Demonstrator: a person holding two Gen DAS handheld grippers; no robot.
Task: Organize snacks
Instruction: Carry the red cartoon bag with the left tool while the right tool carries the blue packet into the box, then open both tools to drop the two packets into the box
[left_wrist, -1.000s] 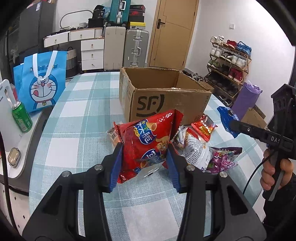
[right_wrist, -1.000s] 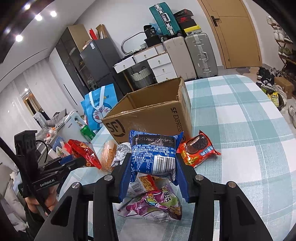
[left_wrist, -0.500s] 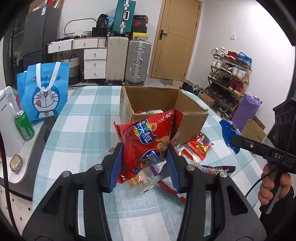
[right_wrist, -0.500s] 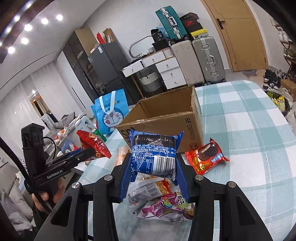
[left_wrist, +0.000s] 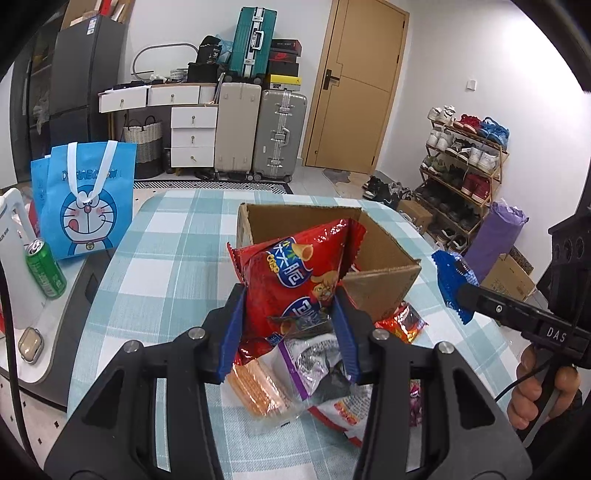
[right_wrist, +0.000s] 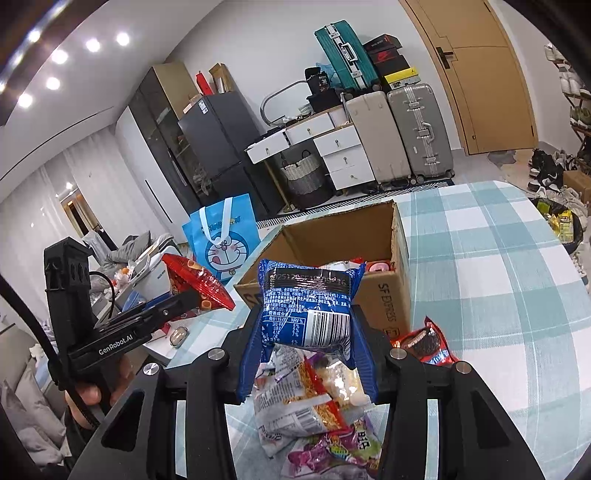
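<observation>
My left gripper (left_wrist: 290, 328) is shut on a red snack bag (left_wrist: 295, 273) and holds it in the air in front of the open cardboard box (left_wrist: 380, 288). My right gripper (right_wrist: 306, 347) is shut on a blue snack packet (right_wrist: 306, 306), held above the table before the same box (right_wrist: 384, 314), which has snacks inside. Loose snacks lie on the checked table below: an orange cracker pack (left_wrist: 255, 387), a white noodle bag (right_wrist: 295, 402), a purple bag (right_wrist: 332, 450) and a red cookie pack (right_wrist: 424, 343). The right gripper with its blue packet (left_wrist: 450, 284) shows in the left wrist view.
A blue Doraemon bag (left_wrist: 85, 206) and a green can (left_wrist: 44, 273) stand on the left by a white kettle (left_wrist: 14, 258). Suitcases (left_wrist: 280, 136) and drawers stand at the back, a shoe rack (left_wrist: 465, 173) on the right. The checked tablecloth (left_wrist: 177, 258) stretches left of the box.
Both grippers have risen with their bags, so the box's inside now shows. The piles of loose snacks lie lower in both views.
</observation>
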